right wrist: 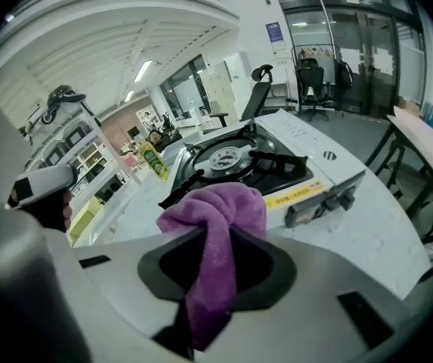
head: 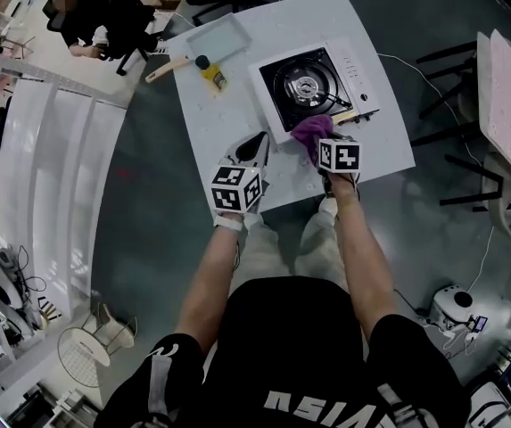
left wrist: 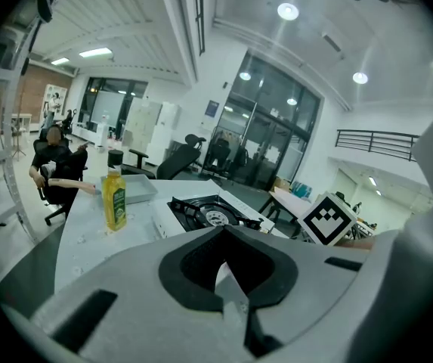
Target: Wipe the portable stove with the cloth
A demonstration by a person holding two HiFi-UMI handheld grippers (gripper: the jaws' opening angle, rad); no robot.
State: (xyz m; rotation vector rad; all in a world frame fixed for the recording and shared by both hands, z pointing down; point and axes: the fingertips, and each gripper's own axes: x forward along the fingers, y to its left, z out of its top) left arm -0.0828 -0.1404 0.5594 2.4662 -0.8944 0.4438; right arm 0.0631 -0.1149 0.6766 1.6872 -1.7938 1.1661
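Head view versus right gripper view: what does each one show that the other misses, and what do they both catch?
Only the head view shows the person's forearms from above, the grey tray and the whole outline of the white table. Only the right gripper view shows the right gripper up close, its jaws shut on the purple cloth, plus the ceiling and glass doors behind. Both show the portable stove, the cloth and the yellow bottle.
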